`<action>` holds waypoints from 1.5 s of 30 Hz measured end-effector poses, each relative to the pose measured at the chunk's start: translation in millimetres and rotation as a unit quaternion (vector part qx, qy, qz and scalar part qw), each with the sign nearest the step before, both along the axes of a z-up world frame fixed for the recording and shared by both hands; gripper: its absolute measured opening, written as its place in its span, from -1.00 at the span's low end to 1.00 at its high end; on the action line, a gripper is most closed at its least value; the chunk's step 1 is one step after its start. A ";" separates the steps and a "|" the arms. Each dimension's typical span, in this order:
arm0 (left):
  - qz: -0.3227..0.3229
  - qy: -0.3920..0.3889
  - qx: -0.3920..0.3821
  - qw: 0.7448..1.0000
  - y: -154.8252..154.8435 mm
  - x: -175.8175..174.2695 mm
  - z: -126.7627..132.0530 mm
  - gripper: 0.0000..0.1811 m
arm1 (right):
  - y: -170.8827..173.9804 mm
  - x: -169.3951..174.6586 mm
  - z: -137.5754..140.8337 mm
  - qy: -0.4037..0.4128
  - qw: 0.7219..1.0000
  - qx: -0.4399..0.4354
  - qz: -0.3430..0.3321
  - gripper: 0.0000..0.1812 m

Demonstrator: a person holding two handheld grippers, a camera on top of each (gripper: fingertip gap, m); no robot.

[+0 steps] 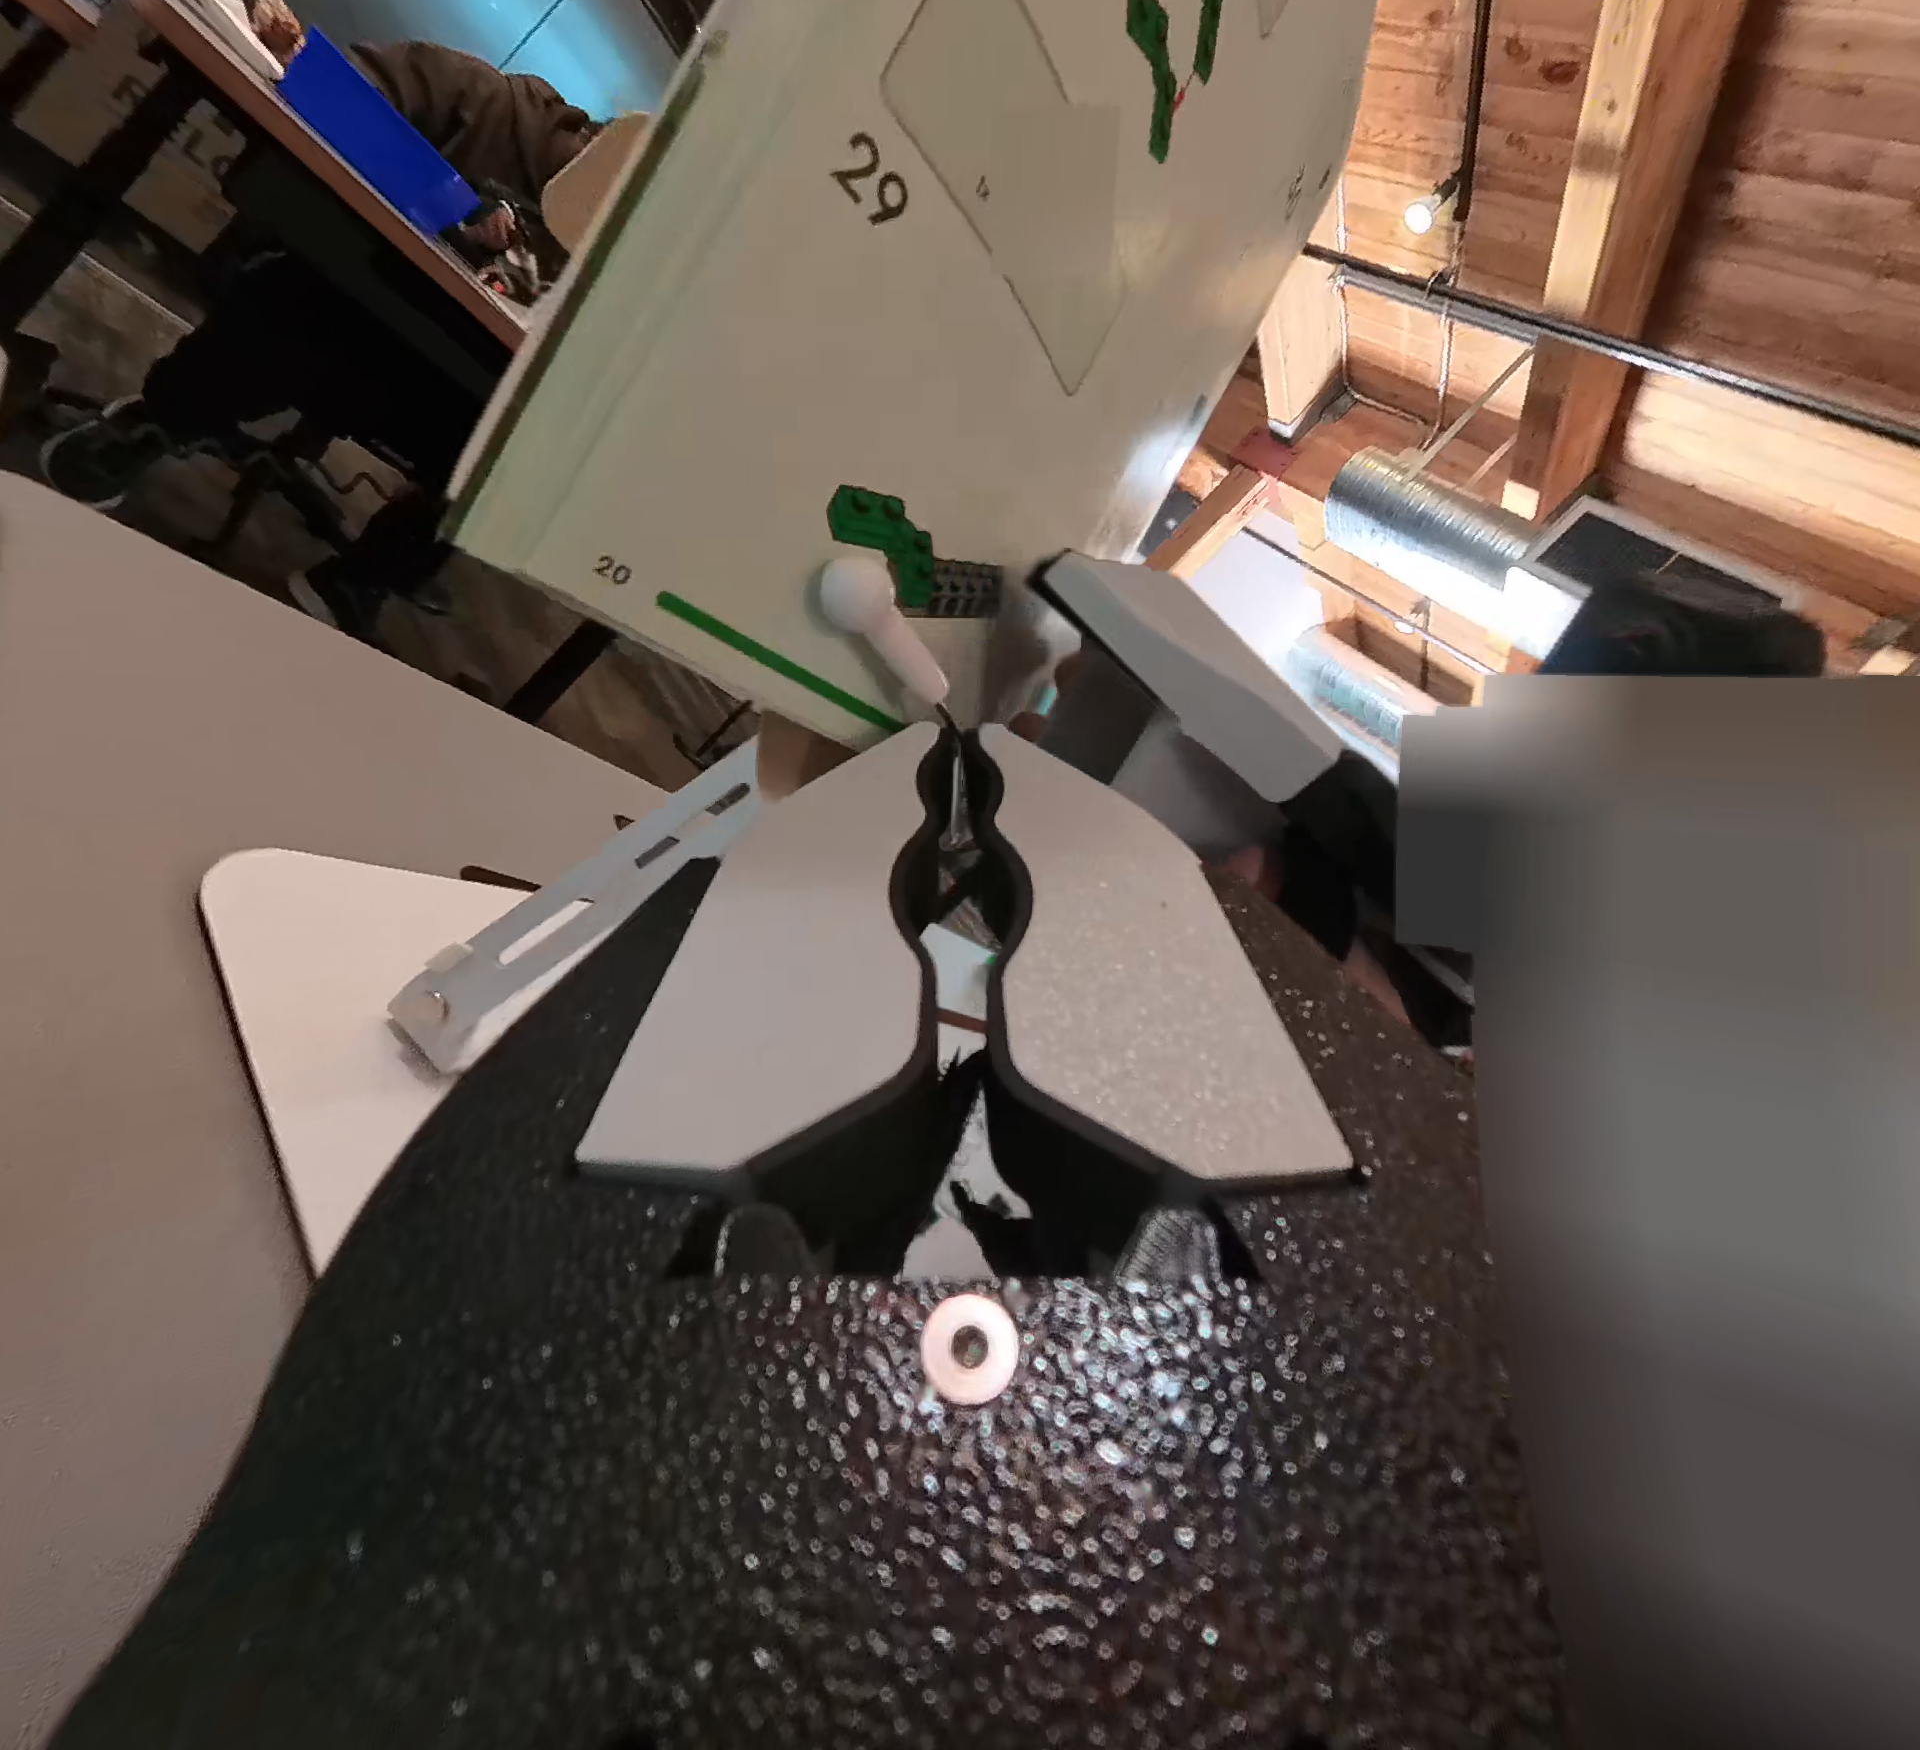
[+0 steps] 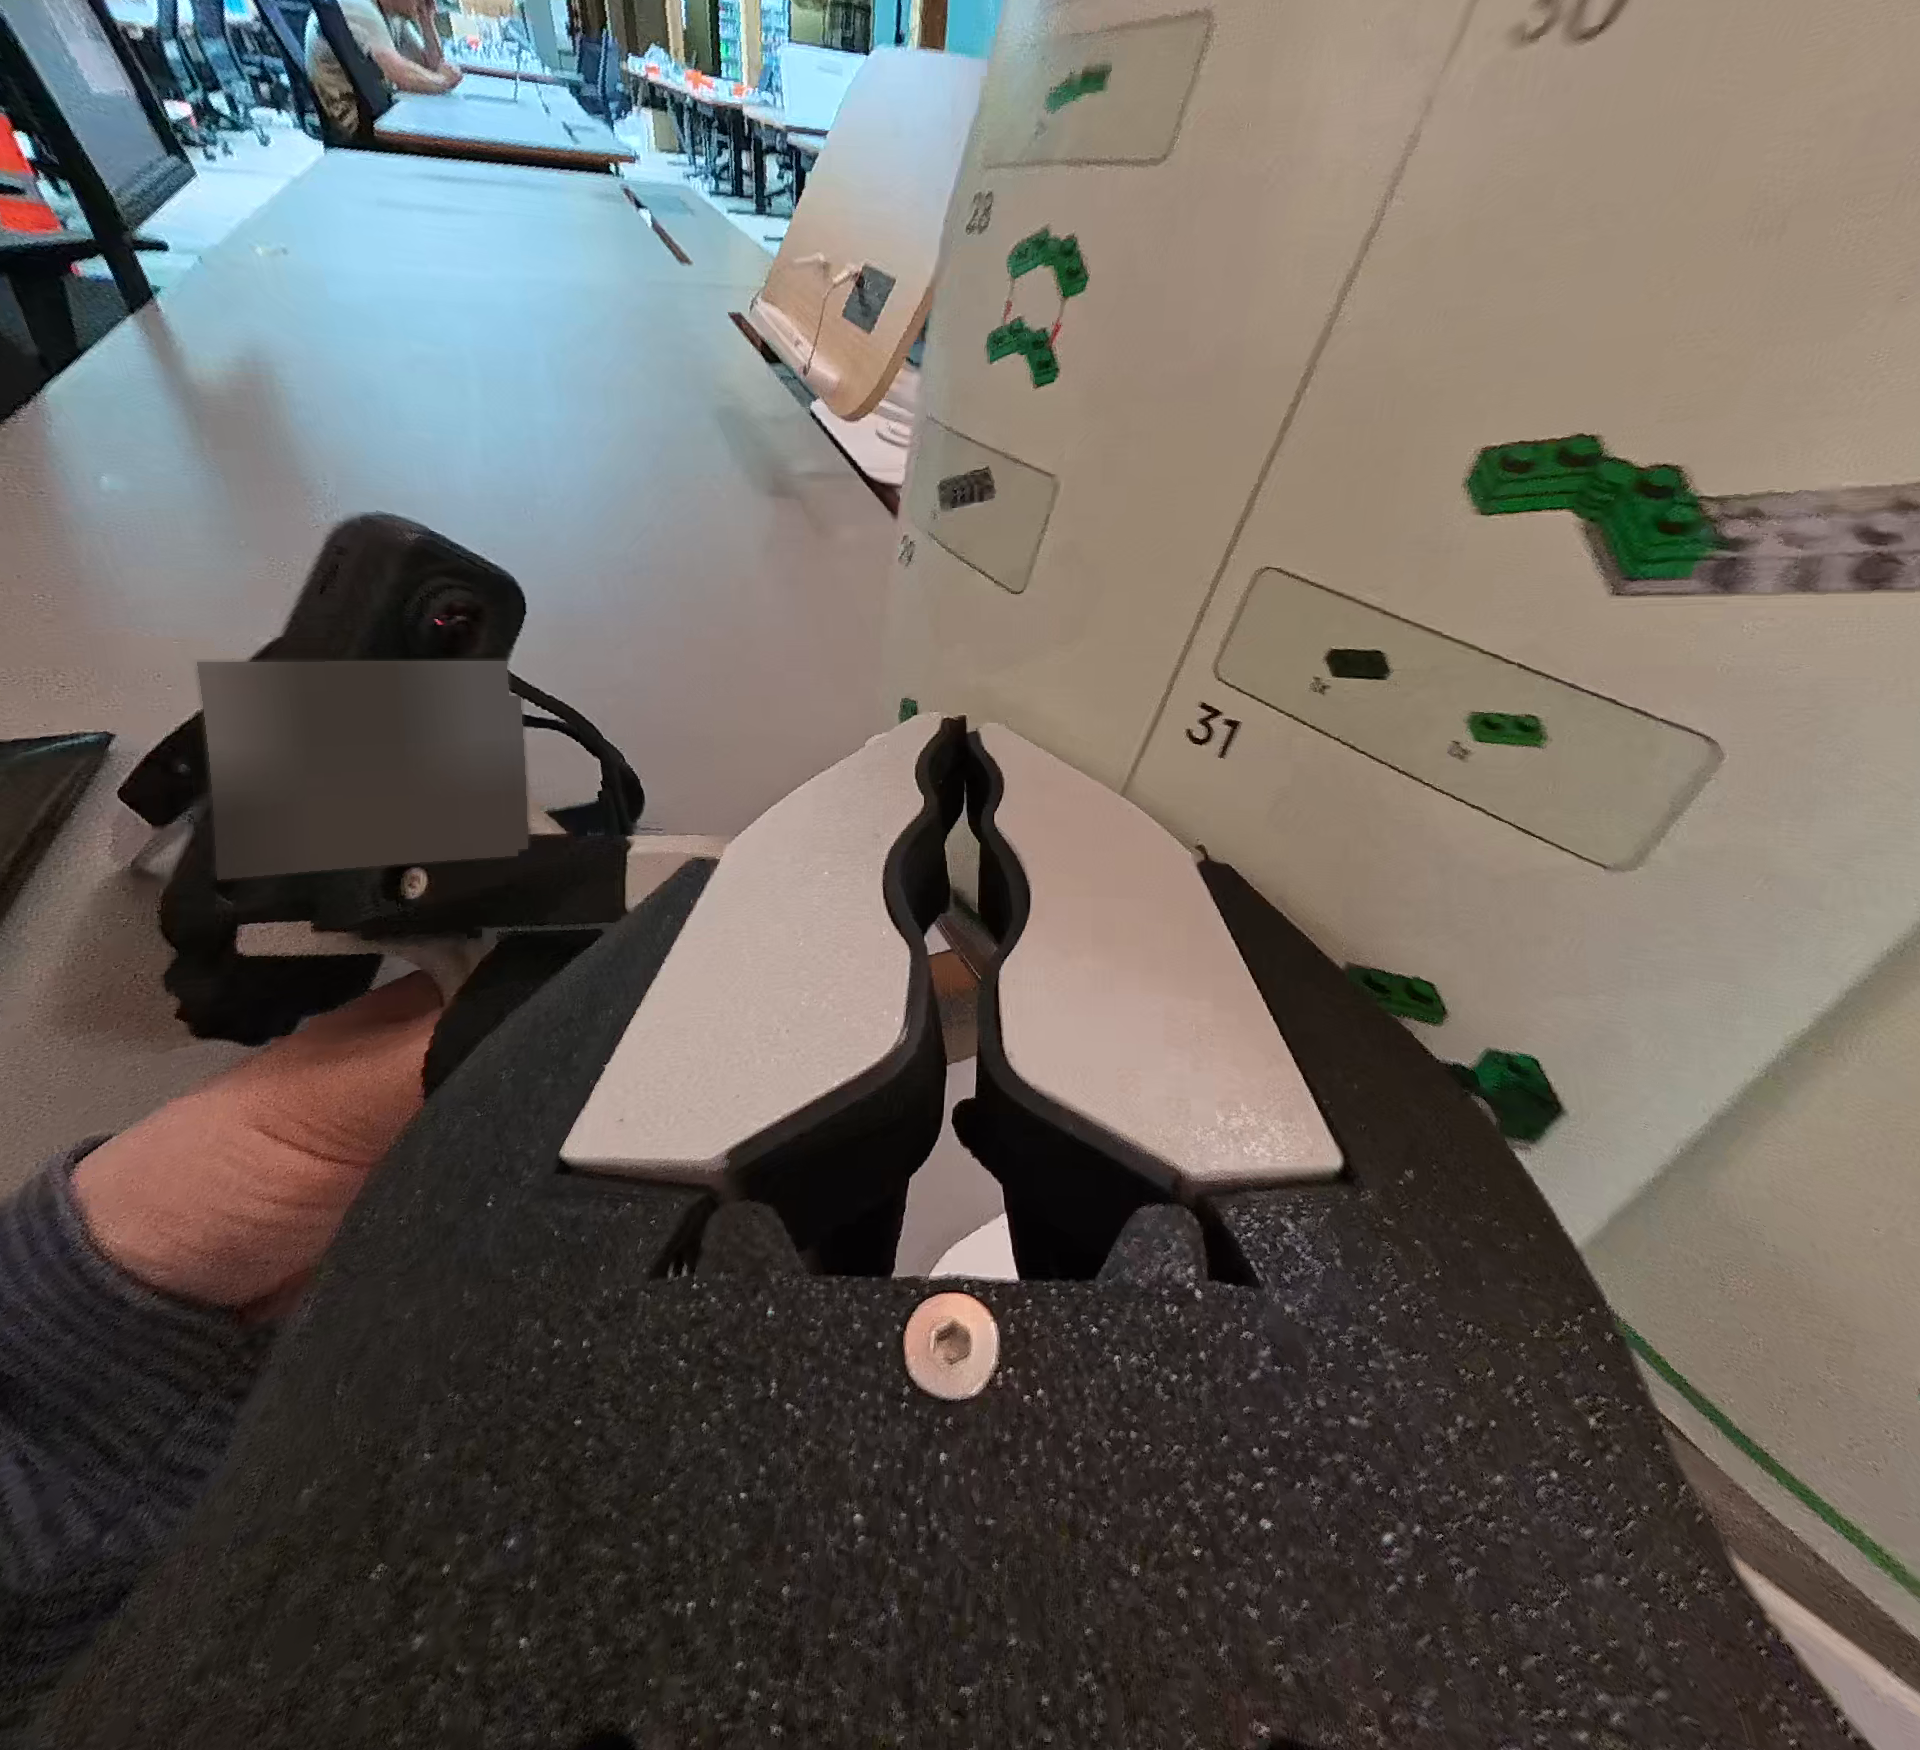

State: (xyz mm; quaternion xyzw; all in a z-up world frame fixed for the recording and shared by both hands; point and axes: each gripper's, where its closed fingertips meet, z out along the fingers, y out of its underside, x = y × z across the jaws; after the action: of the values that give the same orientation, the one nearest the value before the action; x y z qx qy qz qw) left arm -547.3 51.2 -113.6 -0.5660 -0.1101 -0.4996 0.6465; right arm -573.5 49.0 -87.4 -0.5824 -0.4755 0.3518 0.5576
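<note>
An open instruction booklet (image 1: 935,298) with drawings of green bricks stands tilted on a white book stand (image 1: 343,973). A white page-holder arm (image 1: 878,635) presses on its lower edge. My left gripper (image 1: 958,744) is shut on the thin dark wire stem of that arm. My right gripper (image 2: 961,729) is shut, its tips at the bottom edge of the booklet (image 2: 1351,350), seemingly pinching a page. The right gripper's grey finger (image 1: 1174,661) also shows in the left wrist view at the page's lower corner. A hand (image 2: 270,1150) holds the left gripper, whose camera (image 2: 436,604) shows in the right wrist view.
The stand sits on a long white table (image 2: 468,401). A slotted white bracket (image 1: 582,911) joins the stand's base. A second, wooden book stand (image 2: 862,246) is farther along the table. A dark monitor (image 2: 83,90) stands at the left; a person (image 2: 374,38) sits far back. My two grippers' fingertips are within a few centimetres of each other.
</note>
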 end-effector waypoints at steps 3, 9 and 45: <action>-0.005 0.002 -0.002 1.000 -1.6 0.3 -1.9 -0.99 | 1.0 13.2 7.2 0.026 1.000 -0.005 -0.004 -1.00; -0.005 0.039 0.006 0.999 -5.2 4.4 -0.1 -1.00 | 22.9 36.6 5.1 0.024 0.998 0.002 -0.059 -1.00; -0.032 0.059 -0.074 0.995 7.2 26.0 4.5 -0.83 | 53.3 71.4 -15.1 -0.053 0.989 0.022 -0.133 -1.00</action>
State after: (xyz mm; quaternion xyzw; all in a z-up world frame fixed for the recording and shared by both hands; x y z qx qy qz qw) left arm -521.3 58.4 -109.1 -0.6442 -0.0907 -0.4759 0.5919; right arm -502.2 102.3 -102.5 -0.6459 -0.4303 0.2320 0.5863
